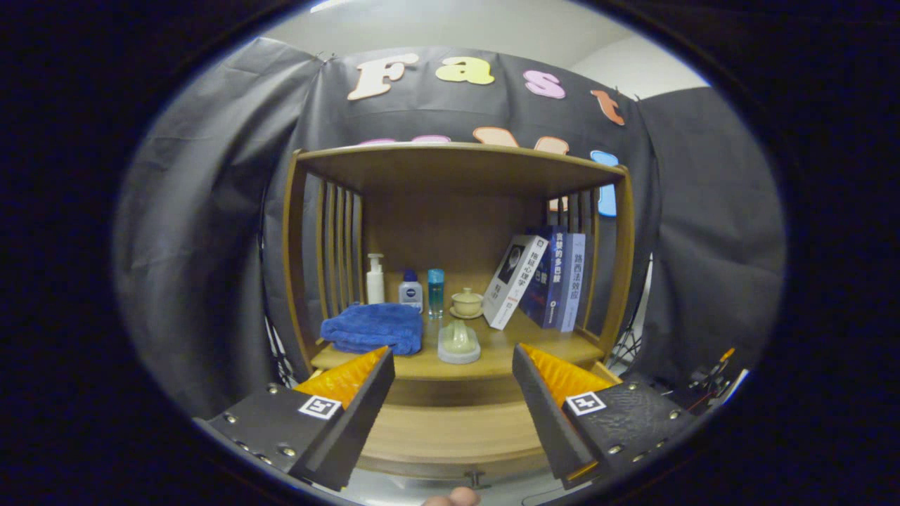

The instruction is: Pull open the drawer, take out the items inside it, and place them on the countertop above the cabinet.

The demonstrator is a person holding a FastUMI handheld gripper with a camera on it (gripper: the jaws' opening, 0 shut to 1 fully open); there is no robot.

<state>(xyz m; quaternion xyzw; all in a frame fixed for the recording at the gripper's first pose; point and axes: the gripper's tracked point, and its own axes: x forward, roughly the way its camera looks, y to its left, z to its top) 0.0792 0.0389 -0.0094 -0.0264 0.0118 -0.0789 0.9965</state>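
Observation:
A wooden cabinet (619,253) with slatted sides stands ahead. Its countertop (492,362) holds a folded blue towel (373,327), a pale lidded dish (458,342), a small tea cup (466,302), three bottles (410,288) and leaning books (545,281). Below the countertop is the drawer front (450,439), closed, with a small metal handle (477,479) at its lower edge. My gripper (453,365) is open, its fingers spread wide in front of the countertop edge and above the drawer front, holding nothing. What lies inside the drawer is hidden.
Black cloth walls surround the cabinet on both sides and behind. Wires and a small device (714,379) lie to the right of the cabinet. A fingertip (453,499) of a person shows just below the drawer handle.

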